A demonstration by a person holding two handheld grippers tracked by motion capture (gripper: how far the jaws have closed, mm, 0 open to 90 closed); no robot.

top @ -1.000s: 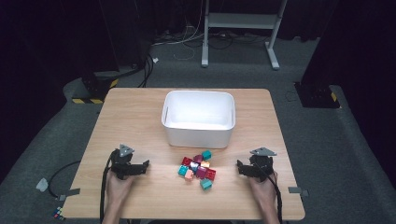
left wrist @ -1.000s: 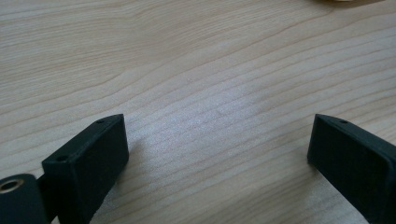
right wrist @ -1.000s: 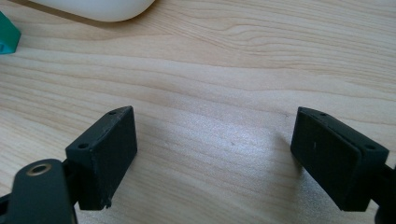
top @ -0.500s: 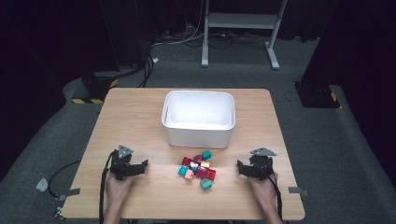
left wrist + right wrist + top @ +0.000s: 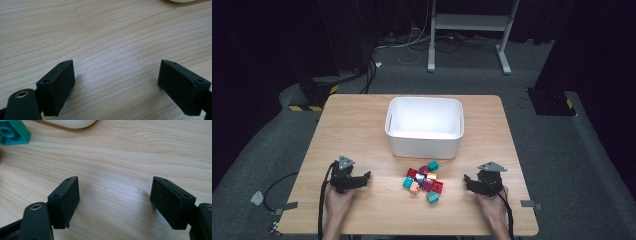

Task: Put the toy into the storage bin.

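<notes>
The left gripper (image 5: pixel 362 178) and right gripper (image 5: pixel 469 182), both with jaws spread wide and empty, rest on the wooden table (image 5: pixel 362 125) exactly as a second ago, flanking an unmoved cluster of colourful blocks (image 5: pixel 424 181) lying just before the white bin (image 5: pixel 424 125).

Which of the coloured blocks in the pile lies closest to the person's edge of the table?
The teal block at the pile's near right corner. It sits below the red block and nearer the table's front edge than any other, slightly apart from the cluster.
</notes>
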